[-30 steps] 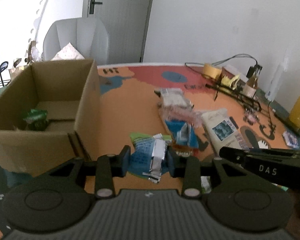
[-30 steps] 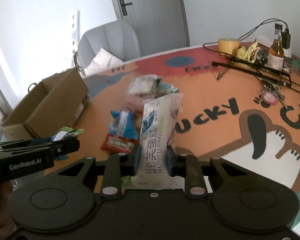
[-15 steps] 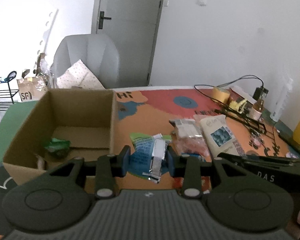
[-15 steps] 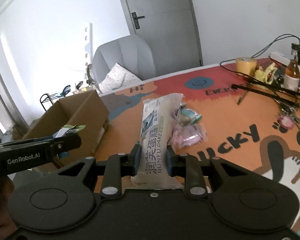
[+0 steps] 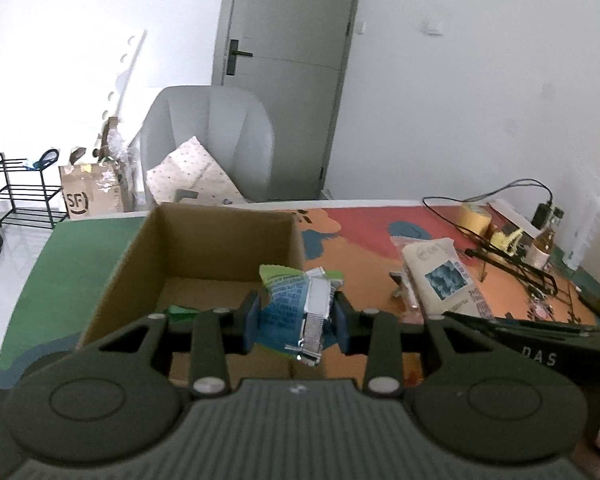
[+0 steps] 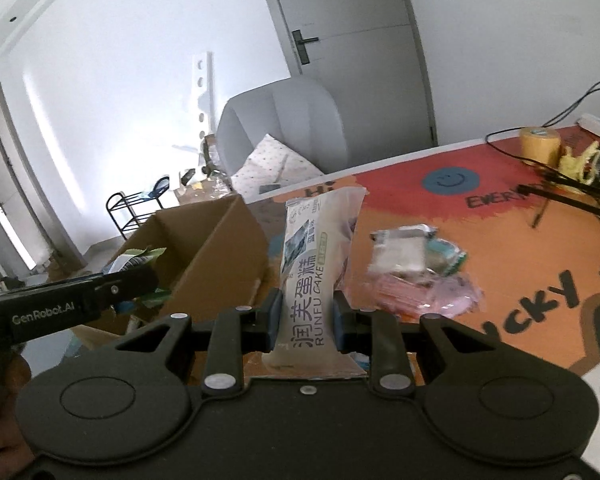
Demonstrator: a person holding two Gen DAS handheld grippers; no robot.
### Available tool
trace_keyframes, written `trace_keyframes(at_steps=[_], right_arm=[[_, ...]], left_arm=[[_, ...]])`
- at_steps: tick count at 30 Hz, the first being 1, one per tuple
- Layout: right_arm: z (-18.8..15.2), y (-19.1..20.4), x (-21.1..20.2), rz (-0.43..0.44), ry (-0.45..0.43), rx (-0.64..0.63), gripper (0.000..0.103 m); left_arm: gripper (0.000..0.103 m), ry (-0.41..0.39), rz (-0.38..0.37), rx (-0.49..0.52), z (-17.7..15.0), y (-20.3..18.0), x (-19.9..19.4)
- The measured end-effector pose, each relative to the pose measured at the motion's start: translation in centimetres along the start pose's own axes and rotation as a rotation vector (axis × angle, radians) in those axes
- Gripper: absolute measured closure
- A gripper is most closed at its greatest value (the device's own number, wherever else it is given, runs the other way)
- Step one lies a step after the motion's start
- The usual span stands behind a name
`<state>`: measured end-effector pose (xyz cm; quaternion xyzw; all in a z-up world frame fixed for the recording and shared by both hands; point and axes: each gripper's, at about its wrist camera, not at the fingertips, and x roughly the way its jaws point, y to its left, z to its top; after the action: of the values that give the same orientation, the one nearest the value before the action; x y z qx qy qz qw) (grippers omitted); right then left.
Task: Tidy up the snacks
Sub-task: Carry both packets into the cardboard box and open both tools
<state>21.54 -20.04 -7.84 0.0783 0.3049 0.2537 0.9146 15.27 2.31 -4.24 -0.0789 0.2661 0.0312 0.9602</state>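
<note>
My left gripper (image 5: 296, 322) is shut on a blue and green snack packet (image 5: 296, 308) with a silver seam, held over the near right corner of the open cardboard box (image 5: 204, 240). A green packet (image 5: 180, 310) lies on the box floor. My right gripper (image 6: 306, 320) is shut on a long white cake packet (image 6: 316, 256) printed RUNFU CAKE, raised above the table to the right of the box (image 6: 216, 248). The same cake packet (image 5: 440, 276) shows in the left wrist view. The left gripper (image 6: 112, 292) shows at the left of the right wrist view.
Several loose snack packets (image 6: 416, 264) lie on the orange patterned table (image 6: 500, 240). A roll of yellow tape (image 6: 540, 146), cables and a bottle (image 5: 544, 240) sit at the far right. A grey chair (image 5: 208, 140) with a cushion stands behind the table.
Both grippers rose and moved left toward the box with their packets still held. The box now fills more of the left wrist view, directly under the blue packet.
</note>
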Motion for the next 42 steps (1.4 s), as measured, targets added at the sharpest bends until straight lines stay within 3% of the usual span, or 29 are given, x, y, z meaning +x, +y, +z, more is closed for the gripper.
trace_keyframes(at_steps=[13,19,22,27,31,32,34,36,42], right_arm=[[1.4,3.7,2.2,0.059,0.002,-0.021,0.079],[2.0,5.4,3.3,0.081,0.007,-0.037,0.079],[2.3,6.2,3.8,0.096,0.012,-0.043,0.078],[2.8,7.5,4.5,0.125,0.020,-0.048,0.078],[3.0,8.2,5.2,0.161,0.038,-0.039,0.077],[3.1,8.4,5.4,0.174,0.040,-0.031,0.075],[3.2,8.4,5.2,0.184,0.032,-0.008,0.054],[3.2,8.3,4.9,0.176,0.017,-0.007,0.040],[2.8,6.7,4.1,0.124,0.012,-0.002,0.025]], left_arm=[[0.066,-0.030,0.073,-0.087,0.9,4.9,0.3],[0.065,0.011,0.070,-0.101,1.1,5.9,1.3],[0.061,0.020,0.075,-0.111,1.0,6.3,1.3],[0.043,-0.003,0.086,-0.140,1.0,7.3,0.3],[0.038,-0.019,0.101,-0.165,1.1,8.0,-0.3],[0.036,-0.019,0.104,-0.169,1.1,8.2,-0.3],[0.032,-0.020,0.113,-0.173,1.0,8.3,-0.4],[0.028,-0.019,0.115,-0.174,1.0,8.3,-0.5],[0.016,-0.016,0.115,-0.170,1.0,7.7,-0.4]])
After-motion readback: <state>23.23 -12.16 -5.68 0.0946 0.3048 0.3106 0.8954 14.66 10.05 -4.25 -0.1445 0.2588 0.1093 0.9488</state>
